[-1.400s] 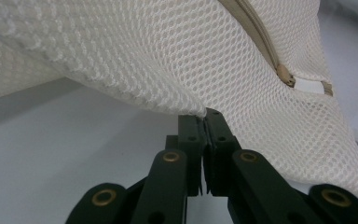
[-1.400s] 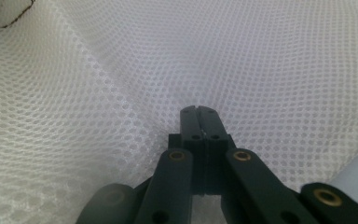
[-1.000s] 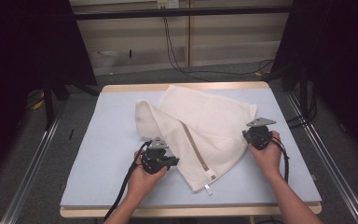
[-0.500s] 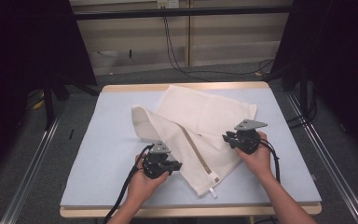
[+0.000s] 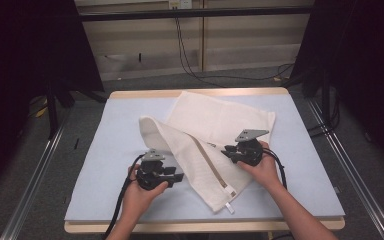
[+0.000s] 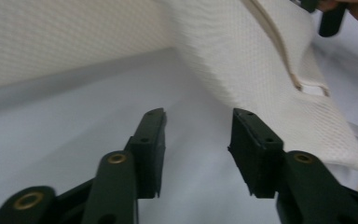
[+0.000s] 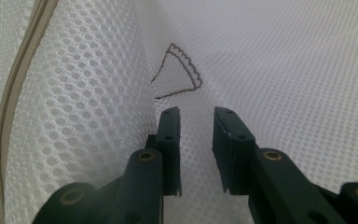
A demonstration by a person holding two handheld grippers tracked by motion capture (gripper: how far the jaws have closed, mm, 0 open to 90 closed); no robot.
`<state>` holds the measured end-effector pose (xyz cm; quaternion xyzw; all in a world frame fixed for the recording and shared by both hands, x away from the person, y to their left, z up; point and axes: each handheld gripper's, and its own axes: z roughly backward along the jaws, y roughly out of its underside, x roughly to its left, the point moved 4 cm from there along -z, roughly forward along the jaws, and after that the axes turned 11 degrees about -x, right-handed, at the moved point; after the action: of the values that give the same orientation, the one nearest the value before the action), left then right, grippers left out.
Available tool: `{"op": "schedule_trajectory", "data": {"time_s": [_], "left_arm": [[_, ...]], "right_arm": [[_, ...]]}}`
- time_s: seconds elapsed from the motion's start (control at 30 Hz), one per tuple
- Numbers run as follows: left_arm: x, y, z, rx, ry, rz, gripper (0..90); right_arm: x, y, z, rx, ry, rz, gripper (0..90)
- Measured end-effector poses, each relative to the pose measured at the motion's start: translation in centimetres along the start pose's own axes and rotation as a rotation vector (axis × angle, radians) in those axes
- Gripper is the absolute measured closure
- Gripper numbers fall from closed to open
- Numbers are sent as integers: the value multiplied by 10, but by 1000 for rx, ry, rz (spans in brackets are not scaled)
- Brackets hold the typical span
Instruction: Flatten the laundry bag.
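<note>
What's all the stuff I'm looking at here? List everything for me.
mesh laundry bag: one, cream white, folded over on the mat's middle
zipper: one, beige, running along the bag's folded flap
white tag: one, at the bag's near corner
mat: one, pale blue, covering the table
table: one, light wood edge
cables: black, on the floor behind
left gripper: one, black, jaws open over bare mat, having just been opening
right gripper: one, black, jaws apart over the mesh
hands: two, each holding a gripper
</note>
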<state>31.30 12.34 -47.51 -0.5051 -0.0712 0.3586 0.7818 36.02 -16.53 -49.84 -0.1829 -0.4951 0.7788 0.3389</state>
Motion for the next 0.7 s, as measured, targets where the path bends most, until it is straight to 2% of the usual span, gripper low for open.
{"op": "schedule_trajectory", "data": {"time_s": [0.03, 0.07, 0.13, 0.17, 0.2, 0.23, 0.3, 0.47, 0.53, 0.57, 0.6, 0.63, 0.7], "left_arm": [[11, -1, 8, -15, -46, -1, 491], [11, -1, 8, -15, -46, -1, 492], [21, -1, 15, -33, -75, 8, 486], [31, -2, 21, -49, -98, 20, 472], [31, -2, 21, -49, -98, 20, 472], [39, -2, 26, -67, -123, 39, 472], [43, -1, 28, -69, -130, 43, 472], [63, 4, 35, -78, -188, 50, 456], [66, 5, 36, -75, -190, 54, 459], [71, 7, 38, -77, -211, 62, 459], [71, 7, 38, -77, -211, 62, 461], [74, 9, 40, -62, -214, 52, 461], [76, 10, 40, -68, -224, 64, 461]], "right_arm": [[0, 0, 1, -5, -1, -2, 719], [0, 0, 1, -5, -1, -2, 719], [1, -1, 1, -8, -11, -8, 724], [3, -1, 2, -12, -26, -6, 730], [3, -1, 2, -12, -26, -6, 730], [7, 0, 2, -8, -49, 0, 733], [9, 1, 3, -1, -63, 7, 733], [22, 6, 3, 49, -142, 66, 735], [23, 7, 4, 55, -146, 71, 733], [23, 8, 4, 67, -139, 79, 710], [23, 8, 4, 67, -139, 79, 710], [22, 9, 4, 71, -128, 74, 703], [15, 11, 6, 71, -89, 82, 686]]}}
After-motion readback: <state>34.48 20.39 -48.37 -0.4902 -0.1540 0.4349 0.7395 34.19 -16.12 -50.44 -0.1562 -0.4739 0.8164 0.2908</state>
